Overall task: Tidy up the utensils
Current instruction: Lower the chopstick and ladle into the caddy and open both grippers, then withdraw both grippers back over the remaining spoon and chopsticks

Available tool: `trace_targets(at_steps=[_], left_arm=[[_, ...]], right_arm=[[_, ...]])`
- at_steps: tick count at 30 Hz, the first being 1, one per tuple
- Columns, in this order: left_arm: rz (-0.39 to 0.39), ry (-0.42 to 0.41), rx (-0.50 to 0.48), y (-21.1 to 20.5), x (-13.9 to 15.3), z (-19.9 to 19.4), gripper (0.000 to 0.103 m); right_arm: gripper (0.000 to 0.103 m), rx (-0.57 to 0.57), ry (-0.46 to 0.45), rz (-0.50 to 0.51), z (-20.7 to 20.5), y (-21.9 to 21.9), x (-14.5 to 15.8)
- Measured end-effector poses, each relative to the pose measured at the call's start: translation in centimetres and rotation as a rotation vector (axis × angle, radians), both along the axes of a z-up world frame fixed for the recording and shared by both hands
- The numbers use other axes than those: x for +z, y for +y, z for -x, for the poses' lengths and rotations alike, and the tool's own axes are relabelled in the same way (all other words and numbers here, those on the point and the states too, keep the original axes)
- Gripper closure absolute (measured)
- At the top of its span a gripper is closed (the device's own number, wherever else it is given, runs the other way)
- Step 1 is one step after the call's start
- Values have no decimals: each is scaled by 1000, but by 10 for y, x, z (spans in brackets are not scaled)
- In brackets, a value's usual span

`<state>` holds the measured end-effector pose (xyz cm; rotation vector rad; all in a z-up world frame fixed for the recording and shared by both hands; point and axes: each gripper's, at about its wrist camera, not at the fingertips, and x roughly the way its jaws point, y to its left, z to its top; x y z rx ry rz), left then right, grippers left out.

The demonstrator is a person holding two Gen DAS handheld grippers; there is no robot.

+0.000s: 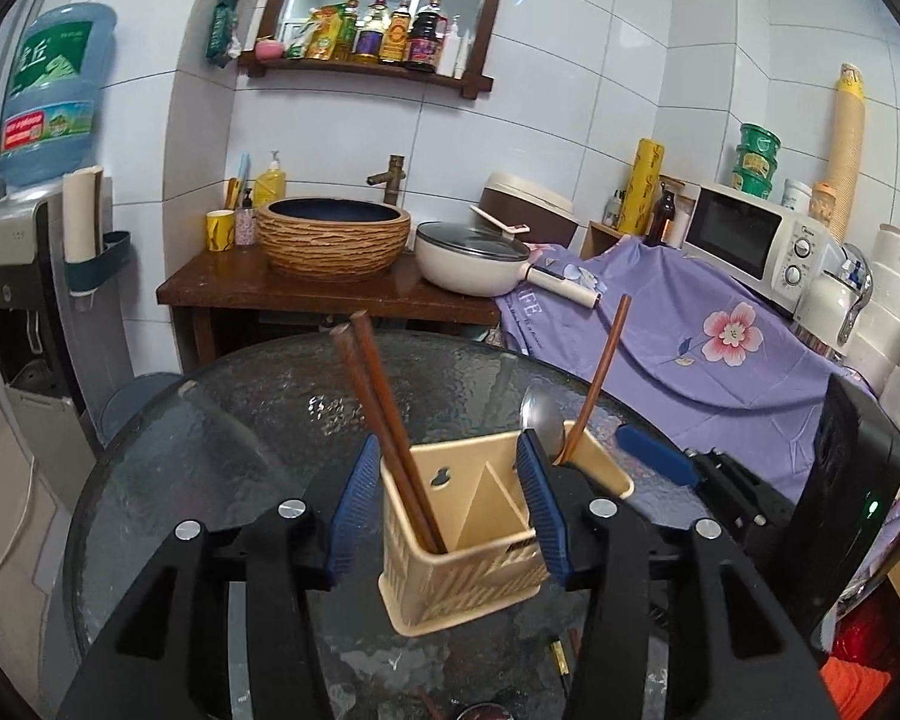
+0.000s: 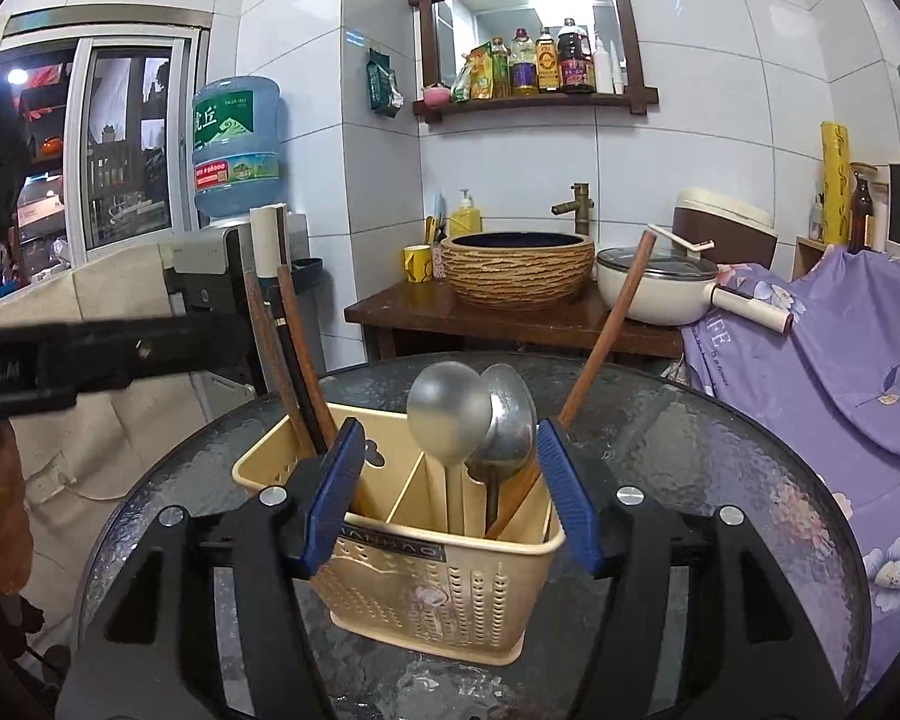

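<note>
- Utensils stand sorted in the beige caddy [image 2: 426, 558]: two dark chopsticks [image 1: 384, 420] in one end compartment, two metal spoons [image 2: 450, 408] and a lone chopstick [image 2: 606, 336] in the other, the middle compartment bare.
- Sorting looks close to finished; the lone chopstick sits apart from its pair, so moving it across may be what is left.
- Left tongs [image 1: 444, 504] stand wide, their blue pads either side of the caddy's end and gripping nothing.
- Right tongs [image 2: 450, 495] are likewise spread across the caddy's long side; whether the pads brush its rim is hard to tell through the fisheye.
- Caddy rests on a round, textured glass counter [image 2: 720, 480]; something small lies at its near edge, too blurred to name.
- Beyond: white tiled walls, a woven-look basin [image 1: 333, 240] on a wooden stand, a lidded pan [image 1: 474, 258], a microwave [image 1: 756, 240] over purple floral cloth [image 1: 690, 354], and a water dispenser bottle [image 1: 48, 90].
</note>
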<state>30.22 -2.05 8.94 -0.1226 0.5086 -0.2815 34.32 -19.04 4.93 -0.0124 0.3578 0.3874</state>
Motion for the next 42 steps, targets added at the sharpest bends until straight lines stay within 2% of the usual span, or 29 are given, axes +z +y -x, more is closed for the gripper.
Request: trace_targets(at_steps=[5,9,14,19,24,26,31,36,42], left_arm=[[-3,52,46,14,-23,15,48],[-41,117,54,16,-50,26,48],[-88,198,29,10,-85,42,48],[-90,271,8,5,-111,54,48],[-97,330,5,3,-133,62,49],[-88,356,-5,2,-139,64,49],[-106,373,-27,-6,-146,71,51],[-118,393,-61,-16,-153,76,52],[-129,414,-83,-22,-160,80,53]], right_arm=[[43,-32,22,6,15,-11,0],[43,-60,88,70,32,-17,-8],[43,-74,230,140,53,-21,-39],[43,-83,344,177,71,-24,-76],[43,-74,460,154,79,-24,-107],[50,-78,498,142,80,-25,-117],[57,-101,540,131,80,-24,-125],[58,-124,569,118,78,-25,-130],[64,-125,578,128,79,-22,-133]])
